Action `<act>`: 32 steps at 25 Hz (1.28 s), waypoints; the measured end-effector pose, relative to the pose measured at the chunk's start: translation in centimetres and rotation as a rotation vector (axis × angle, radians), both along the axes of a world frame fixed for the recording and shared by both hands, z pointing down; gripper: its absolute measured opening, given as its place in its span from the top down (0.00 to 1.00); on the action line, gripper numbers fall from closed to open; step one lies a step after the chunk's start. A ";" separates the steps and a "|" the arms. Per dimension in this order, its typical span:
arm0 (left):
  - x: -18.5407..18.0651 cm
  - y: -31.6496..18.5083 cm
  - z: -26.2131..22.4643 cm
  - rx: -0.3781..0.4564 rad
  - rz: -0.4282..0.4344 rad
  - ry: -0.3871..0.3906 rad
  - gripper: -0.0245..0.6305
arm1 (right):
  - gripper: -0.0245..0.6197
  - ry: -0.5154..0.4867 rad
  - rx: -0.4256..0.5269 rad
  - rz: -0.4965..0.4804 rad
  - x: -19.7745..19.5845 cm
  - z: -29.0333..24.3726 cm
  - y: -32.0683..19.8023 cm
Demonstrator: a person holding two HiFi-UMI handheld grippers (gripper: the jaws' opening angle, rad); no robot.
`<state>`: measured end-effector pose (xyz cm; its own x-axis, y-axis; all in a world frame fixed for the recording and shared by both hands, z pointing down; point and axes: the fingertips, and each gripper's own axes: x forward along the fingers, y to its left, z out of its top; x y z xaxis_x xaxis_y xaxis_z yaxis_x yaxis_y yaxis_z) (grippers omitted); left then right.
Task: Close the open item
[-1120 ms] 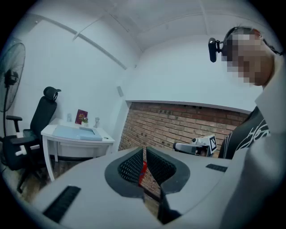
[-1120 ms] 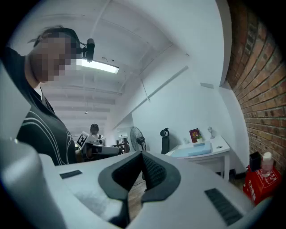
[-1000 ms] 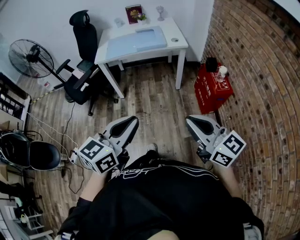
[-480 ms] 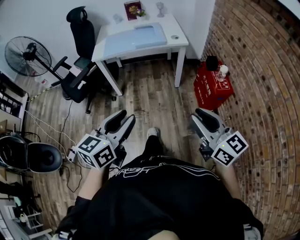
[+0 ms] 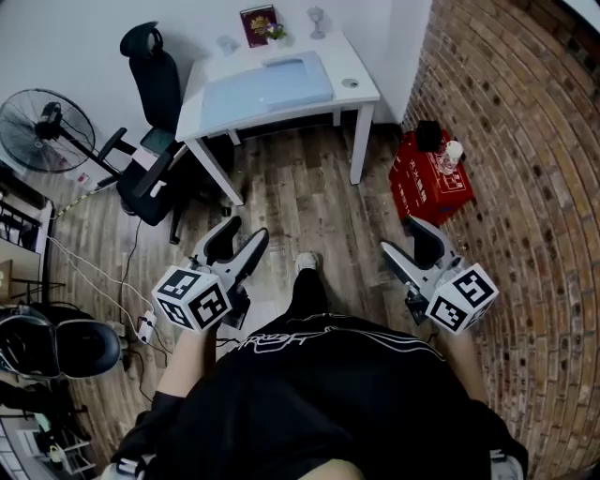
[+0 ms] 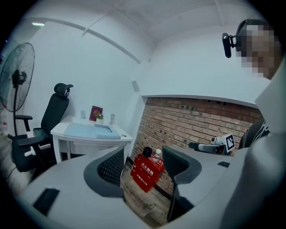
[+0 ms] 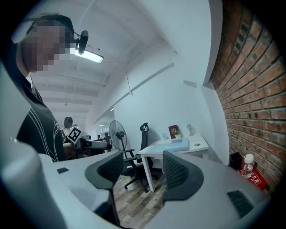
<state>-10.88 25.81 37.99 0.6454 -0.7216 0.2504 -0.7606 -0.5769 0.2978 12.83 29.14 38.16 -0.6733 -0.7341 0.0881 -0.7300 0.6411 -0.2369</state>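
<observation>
Far ahead stands a white desk (image 5: 358,86) with a flat light-blue item (image 5: 267,84) lying on it; whether that item is open I cannot tell. A dark red book (image 5: 255,23) and small ornaments stand at the desk's back edge. Both grippers are held low in front of the person's body, well short of the desk. The jaws of my left gripper (image 5: 234,240) are opening, with nothing between them. My right gripper (image 5: 405,246) is opening too and holds nothing. The left gripper (image 6: 142,165) looks toward the red crate (image 6: 146,172), and the right gripper (image 7: 142,167) toward the desk (image 7: 196,144).
A black office chair (image 5: 150,122) stands left of the desk, a floor fan (image 5: 47,127) further left. The red crate (image 5: 427,178) with a bottle (image 5: 453,150) sits against the brick wall (image 5: 525,141) on the right. A black stool (image 5: 56,342) and cables lie at lower left.
Both grippers' jaws have gone from shut to wide apart. The grippers have dropped slightly lower in the head view, and a shoe now shows between them on the floor.
</observation>
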 end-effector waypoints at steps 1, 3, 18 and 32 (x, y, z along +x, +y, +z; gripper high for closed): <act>0.0 -1.3 0.1 0.000 0.007 0.003 0.55 | 0.55 0.003 -0.004 0.012 0.1 0.2 -1.1; -0.1 -3.9 0.5 -0.005 0.019 0.015 0.54 | 0.53 0.011 -0.014 0.027 0.2 0.7 -3.5; -6.2 -29.0 4.2 -0.114 -0.021 0.086 0.54 | 0.52 0.025 -0.167 0.036 -5.4 3.2 -29.6; -9.1 -41.1 7.5 -0.165 -0.057 0.069 0.54 | 0.47 0.096 -0.217 0.111 -6.7 6.4 -44.5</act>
